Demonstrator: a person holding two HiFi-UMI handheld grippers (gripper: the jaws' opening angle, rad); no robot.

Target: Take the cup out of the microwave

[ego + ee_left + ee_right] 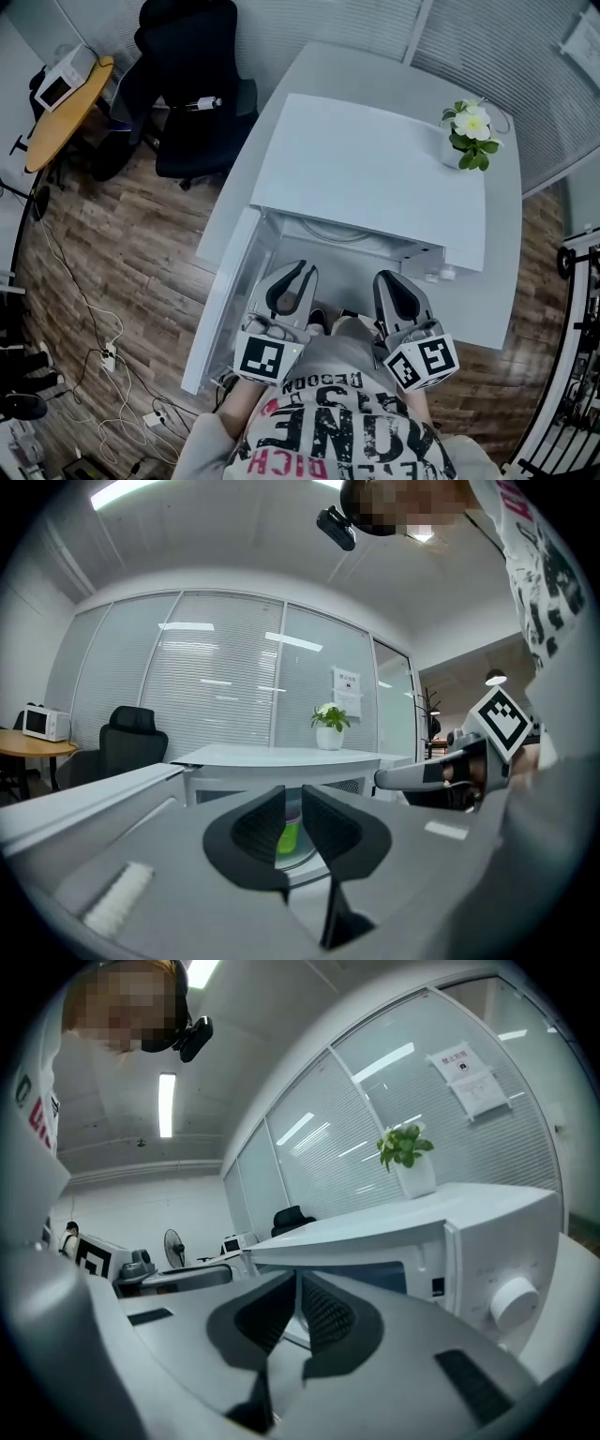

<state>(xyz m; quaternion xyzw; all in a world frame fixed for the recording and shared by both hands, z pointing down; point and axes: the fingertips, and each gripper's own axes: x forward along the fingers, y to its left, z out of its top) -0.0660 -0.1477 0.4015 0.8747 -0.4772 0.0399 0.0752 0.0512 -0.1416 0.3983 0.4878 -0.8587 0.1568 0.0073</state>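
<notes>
Left gripper (292, 793): jaws part-way released, a narrow gap between the pads, nothing pressed. Through the gap, dead ahead at 12 o'clock, the green cup (289, 836) stands upright on the glass turntable (311, 857) inside the microwave (375, 178). It sits beyond the tips, apart from them. The gripper is held about level and lined up on the cup, likely so the pads can pass either side of it.

Right gripper (295, 1277): jaws clenched, tips meeting, nothing between them. It hovers at the mouth of the cavity just beside the left one, at its 3 o'clock. It looks spare here, probably kept out of the reach line.

The door (220, 300) hangs open at 9 o'clock of the grippers, leaving the front clear. The control knob (514, 1302) lies at 4 o'clock in the right gripper view. A potted plant (472, 131) stands on the microwave's far right corner, at 2 o'clock from above. The microwave rests on a pale desk (504, 281).

Judgement: approach stage, cup not yet grasped.
</notes>
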